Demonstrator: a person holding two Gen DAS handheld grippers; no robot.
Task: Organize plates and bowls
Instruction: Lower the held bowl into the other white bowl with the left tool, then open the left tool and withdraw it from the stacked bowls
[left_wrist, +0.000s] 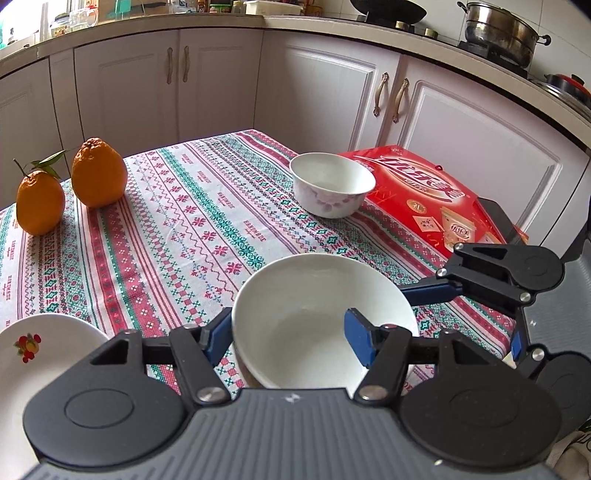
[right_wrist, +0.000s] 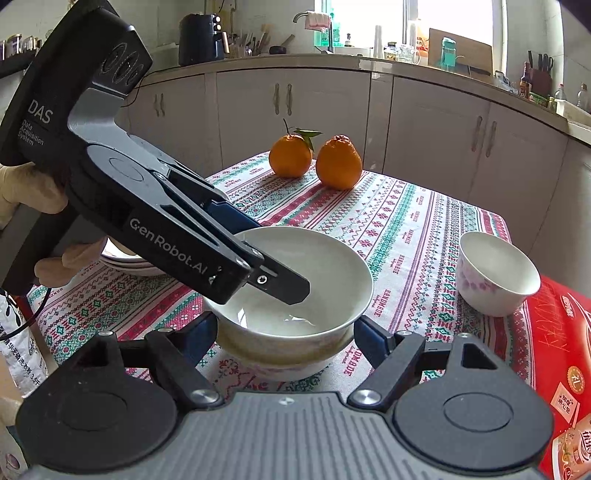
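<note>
A plain white bowl (left_wrist: 317, 314) (right_wrist: 314, 280) sits nested in a flowered bowl (right_wrist: 291, 360) on the patterned tablecloth. My left gripper (left_wrist: 290, 338) straddles the white bowl's near wall, one finger outside, one inside; it looks closed on the wall. In the right wrist view its finger (right_wrist: 284, 284) reaches into the bowl. My right gripper (right_wrist: 286, 338) is open, with a finger on each side of the lower bowl, apart from it. A second flowered bowl (left_wrist: 332, 188) (right_wrist: 496, 275) stands against a red box. White plates (left_wrist: 33, 354) (right_wrist: 125, 260) lie at the left.
Two oranges (left_wrist: 98, 177) (right_wrist: 338, 162) stand at the table's far side. The red box (left_wrist: 432, 199) (right_wrist: 557, 350) lies on the table edge. White kitchen cabinets (left_wrist: 221, 77) surround the table. The right gripper's body (left_wrist: 509, 273) shows in the left wrist view.
</note>
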